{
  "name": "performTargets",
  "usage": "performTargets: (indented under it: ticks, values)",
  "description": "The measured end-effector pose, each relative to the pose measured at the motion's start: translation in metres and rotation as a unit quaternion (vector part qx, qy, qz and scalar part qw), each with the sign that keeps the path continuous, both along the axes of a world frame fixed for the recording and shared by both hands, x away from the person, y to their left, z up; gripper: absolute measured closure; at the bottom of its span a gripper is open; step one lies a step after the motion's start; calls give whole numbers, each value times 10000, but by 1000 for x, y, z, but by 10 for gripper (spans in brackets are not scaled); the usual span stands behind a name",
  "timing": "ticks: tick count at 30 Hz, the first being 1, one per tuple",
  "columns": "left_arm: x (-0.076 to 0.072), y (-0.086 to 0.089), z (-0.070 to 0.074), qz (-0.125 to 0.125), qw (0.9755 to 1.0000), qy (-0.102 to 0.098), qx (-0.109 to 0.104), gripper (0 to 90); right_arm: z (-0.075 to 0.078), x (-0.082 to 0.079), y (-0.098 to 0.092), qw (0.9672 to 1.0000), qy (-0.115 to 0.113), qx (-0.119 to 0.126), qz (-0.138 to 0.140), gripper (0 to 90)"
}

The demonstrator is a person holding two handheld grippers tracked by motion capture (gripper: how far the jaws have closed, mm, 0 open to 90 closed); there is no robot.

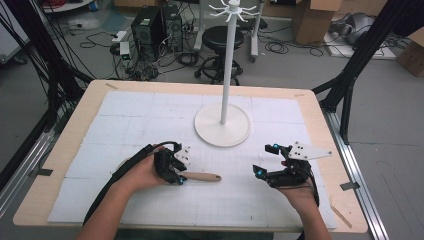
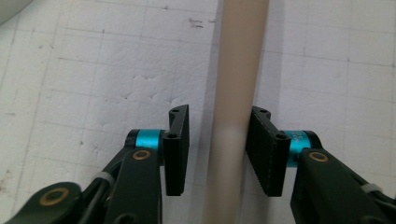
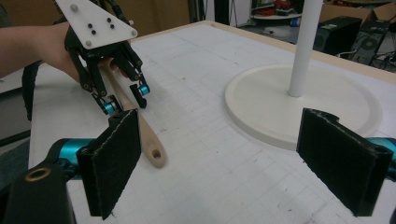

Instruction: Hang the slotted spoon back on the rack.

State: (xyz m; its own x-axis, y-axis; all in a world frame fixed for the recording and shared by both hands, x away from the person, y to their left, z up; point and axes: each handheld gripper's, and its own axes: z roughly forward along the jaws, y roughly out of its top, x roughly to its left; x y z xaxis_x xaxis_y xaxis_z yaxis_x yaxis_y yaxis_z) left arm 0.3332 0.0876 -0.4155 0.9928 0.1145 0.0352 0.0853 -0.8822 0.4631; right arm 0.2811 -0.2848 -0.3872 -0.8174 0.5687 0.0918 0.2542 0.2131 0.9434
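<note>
Smooth matt wooden handle (image 2: 236,93), ribbed black pads (image 2: 264,149)

In the left gripper view, the wooden handle (image 2: 236,93) runs off the top and bottom edges, its lower part blurred, so neither end shows. In the high view, the left gripper (image 1: 176,172) covers the handle's near end. The white stand (image 3: 306,46) is cut off by the right gripper view's top edge.

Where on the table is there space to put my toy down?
Bare mat lies along the far edge left of the white stand, and between the wooden handle and the right gripper. It is crowded around the left gripper and the stand's base.
</note>
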Motion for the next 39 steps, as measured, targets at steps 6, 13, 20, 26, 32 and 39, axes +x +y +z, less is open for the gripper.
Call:
performTargets:
  ticks: [6, 13, 20, 26, 32, 39]
  values:
    - [2, -1, 1, -54, 9999, 146, 72, 718, -1, 0, 1, 10000, 17, -6, 5, 135]
    - [-2, 1, 5, -59, 9997, -177, 181, 748, -1, 0, 0, 10000, 31, 4, 8, 139]
    - [-4, 10, 19, 31, 9996, -204, -186, 748, -3, 1, 1, 10000, 49, -9, 5, 141]
    - [-4, 19, 33, 101, 9984, -274, -486, 749, -3, 1, 1, 10000, 47, -4, 20, 142]
    - [-5, 27, 45, 169, 9966, -349, -733, 750, -3, 1, 1, 10000, 38, -11, 18, 142]
    - [-5, 44, 75, 419, 9906, -548, -1184, 751, -2, 1, -2, 10000, 53, 45, -5, 142]
